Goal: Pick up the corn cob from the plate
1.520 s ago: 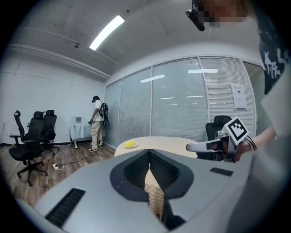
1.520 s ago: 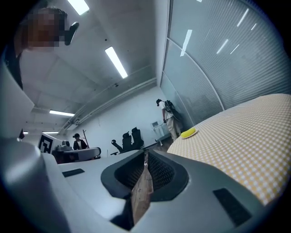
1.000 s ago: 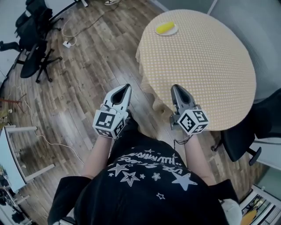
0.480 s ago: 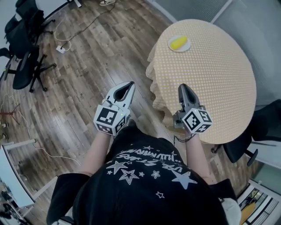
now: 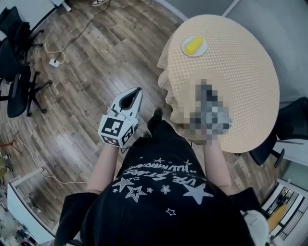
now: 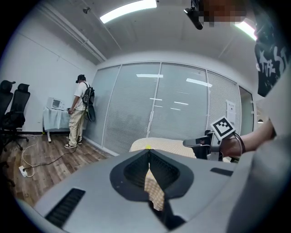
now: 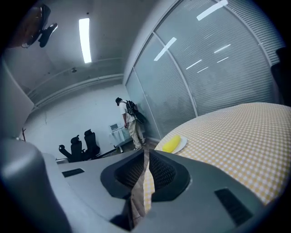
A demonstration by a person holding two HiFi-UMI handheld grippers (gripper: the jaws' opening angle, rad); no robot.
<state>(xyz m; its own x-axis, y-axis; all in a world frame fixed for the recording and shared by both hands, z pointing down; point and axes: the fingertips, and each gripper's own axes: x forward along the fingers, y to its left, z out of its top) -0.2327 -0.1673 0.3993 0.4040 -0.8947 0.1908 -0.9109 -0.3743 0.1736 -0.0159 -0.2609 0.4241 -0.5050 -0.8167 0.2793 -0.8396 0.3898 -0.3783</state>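
Round table under a yellow checked cloth [image 5: 245, 81], upper right of frame, bears yellow corn cob [image 5: 194, 45] on small white plate [image 5: 204, 48]; left gripper [image 5: 136, 92] and right gripper [image 7: 146, 154] both closed, empty.

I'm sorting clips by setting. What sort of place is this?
Probably an office or lab room: black office chairs on a wood floor, glass walls with blinds, strip lights overhead, and a round table under a checked cloth.

left tongs [image 5: 136, 92]: jaws together, pointing forward | right tongs [image 7: 146, 154]: jaws together, pointing forward
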